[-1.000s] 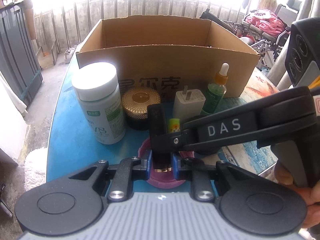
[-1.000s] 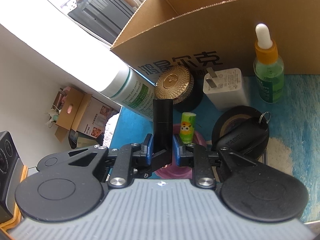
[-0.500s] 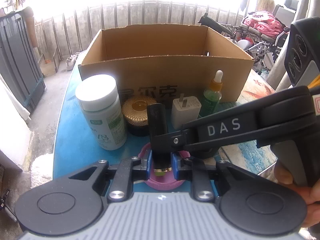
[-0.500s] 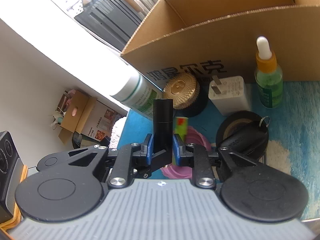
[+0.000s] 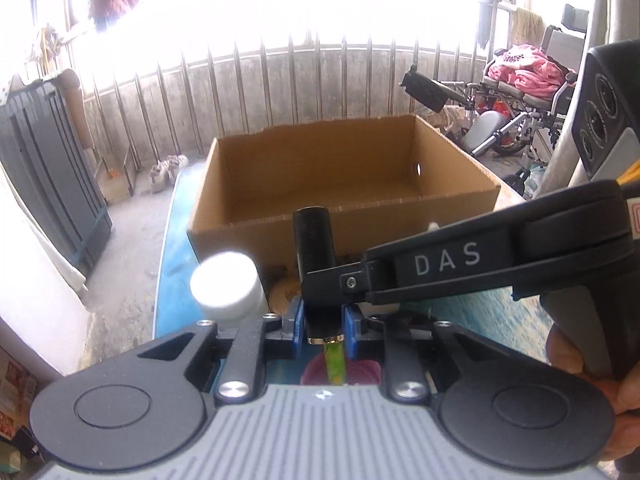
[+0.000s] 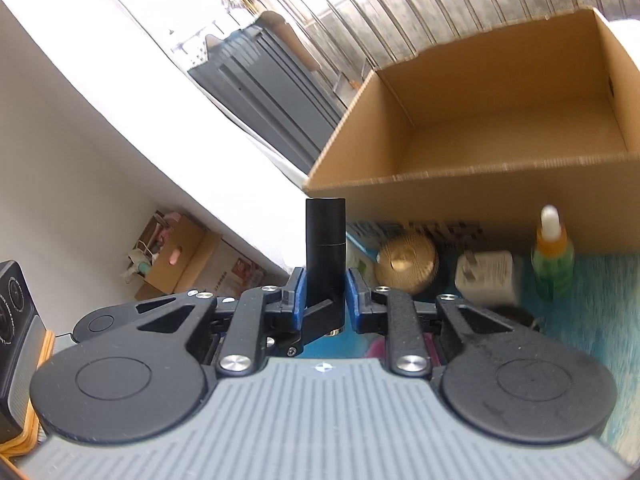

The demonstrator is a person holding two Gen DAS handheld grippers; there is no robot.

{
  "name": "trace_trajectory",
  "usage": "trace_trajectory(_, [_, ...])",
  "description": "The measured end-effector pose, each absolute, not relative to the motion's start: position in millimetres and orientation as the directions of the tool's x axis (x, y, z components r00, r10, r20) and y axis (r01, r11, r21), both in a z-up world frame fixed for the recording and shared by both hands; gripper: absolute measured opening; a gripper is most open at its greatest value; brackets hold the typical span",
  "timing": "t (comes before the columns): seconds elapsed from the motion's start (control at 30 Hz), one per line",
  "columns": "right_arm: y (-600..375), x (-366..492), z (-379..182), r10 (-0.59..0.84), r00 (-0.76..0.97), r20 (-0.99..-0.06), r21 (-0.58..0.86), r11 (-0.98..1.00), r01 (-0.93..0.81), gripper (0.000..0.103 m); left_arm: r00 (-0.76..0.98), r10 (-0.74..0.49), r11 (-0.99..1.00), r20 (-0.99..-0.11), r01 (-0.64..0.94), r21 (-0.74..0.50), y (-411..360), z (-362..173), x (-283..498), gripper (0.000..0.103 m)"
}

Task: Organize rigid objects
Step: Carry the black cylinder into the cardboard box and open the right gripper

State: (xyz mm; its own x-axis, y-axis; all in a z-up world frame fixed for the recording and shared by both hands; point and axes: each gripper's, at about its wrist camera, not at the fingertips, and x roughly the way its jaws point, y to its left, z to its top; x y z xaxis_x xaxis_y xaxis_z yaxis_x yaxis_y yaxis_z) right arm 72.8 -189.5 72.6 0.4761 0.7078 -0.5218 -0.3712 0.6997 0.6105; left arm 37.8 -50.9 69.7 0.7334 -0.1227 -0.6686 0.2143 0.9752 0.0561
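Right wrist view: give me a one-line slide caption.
Both grippers clamp a black tube before the open cardboard box, gold-lidded jar, charger and dropper bottle behind.

Both wrist cams sit right behind their jaws, angled down, close up, sharing the tube (image 5: 314,240) and box (image 6: 500,120) ahead.

Daylight floods in from beyond the far railing (image 5: 320,76), burning the sky to white. Fisheye bending curves the edges. In the right wrist view, the dropper bottle (image 6: 552,256) and bench (image 6: 600,320) smear with motion blur.
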Motion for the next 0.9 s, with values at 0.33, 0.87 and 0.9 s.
trace_trajectory(0.33, [-179.8, 136.0, 107.9, 0.704, 0.484, -0.52, 0.589, 0.706, -0.394, 0.02, 0.747, -0.115, 0.977, -0.654, 0.204, 0.061, -47.0, 97.5, 86.9, 0.021])
trace_trajectory(0.87, [-156.0, 334.2, 48.4, 0.657, 0.235, -0.717, 0.645, 0.752, -0.137, 0.02, 0.451, -0.125, 0.979, -0.884, 0.201, -0.035, -23.9, 41.0, 262.5, 0.02])
trace_trajectory(0.9, [-153.8, 341.5, 42.9, 0.656, 0.222, -0.721, 0.647, 0.753, -0.124, 0.02, 0.438, -0.113, 0.98, -0.892, 0.198, -0.027, -23.4, 37.0, 270.6, 0.02])
